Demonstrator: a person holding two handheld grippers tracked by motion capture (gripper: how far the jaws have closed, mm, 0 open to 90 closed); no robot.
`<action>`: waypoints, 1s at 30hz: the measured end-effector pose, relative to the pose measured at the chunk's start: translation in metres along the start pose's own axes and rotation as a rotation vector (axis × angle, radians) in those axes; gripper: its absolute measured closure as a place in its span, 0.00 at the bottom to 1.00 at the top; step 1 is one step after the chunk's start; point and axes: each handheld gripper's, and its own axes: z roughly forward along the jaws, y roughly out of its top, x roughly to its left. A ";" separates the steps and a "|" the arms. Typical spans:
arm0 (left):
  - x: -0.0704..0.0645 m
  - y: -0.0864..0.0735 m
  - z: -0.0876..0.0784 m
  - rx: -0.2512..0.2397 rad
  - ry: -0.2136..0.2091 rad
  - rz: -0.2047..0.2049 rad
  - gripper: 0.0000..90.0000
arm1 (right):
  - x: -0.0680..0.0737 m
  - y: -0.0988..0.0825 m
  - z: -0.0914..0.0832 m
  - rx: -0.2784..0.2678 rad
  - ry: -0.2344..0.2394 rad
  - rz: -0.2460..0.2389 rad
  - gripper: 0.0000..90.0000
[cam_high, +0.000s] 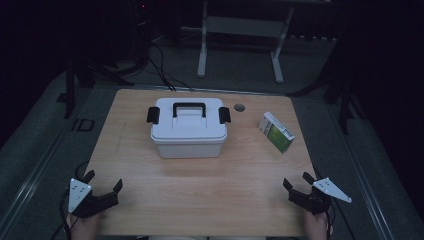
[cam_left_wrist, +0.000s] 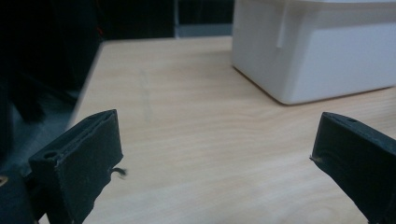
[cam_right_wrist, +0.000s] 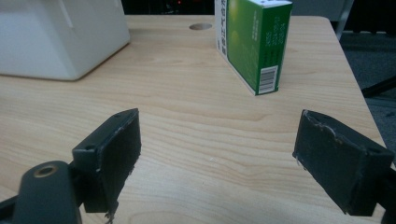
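Dark floor surrounds a pale wooden tabletop (cam_high: 200, 190), where a white storage box (cam_high: 188, 127) sits mid-tabletop toward the far edge and a green carton (cam_high: 276, 132) stands near the right edge. Left hand-held gripper (cam_high: 104, 183) at the near-left corner and right hand-held gripper (cam_high: 297, 181) at the near-right corner both gape wide, empty.

We count one white storage box (cam_high: 189, 129) near the middle of the bench (cam_high: 200, 200), with one black handle (cam_high: 189, 107) on its lid and two black latches (cam_high: 153, 115), one at each end. We count one green and white carton (cam_high: 276, 132) toward the right edge. We see one round hole (cam_high: 239, 107) near the far edge. Two grippers, the left (cam_high: 104, 183) and the right (cam_high: 295, 180), sit at the near corners, each with two fingers (cam_left_wrist: 84, 158).
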 end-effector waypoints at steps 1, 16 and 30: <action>0.000 0.000 -0.001 0.007 -0.022 -0.024 0.02 | 0.000 0.000 0.000 0.000 0.000 0.000 0.16; -0.002 0.005 0.008 0.080 -0.114 -0.097 0.02 | 0.018 0.000 0.016 0.131 0.059 -0.062 0.13; -0.008 0.015 0.028 0.066 -0.180 -0.070 0.06 | 0.050 0.029 0.055 0.126 0.188 -0.177 0.38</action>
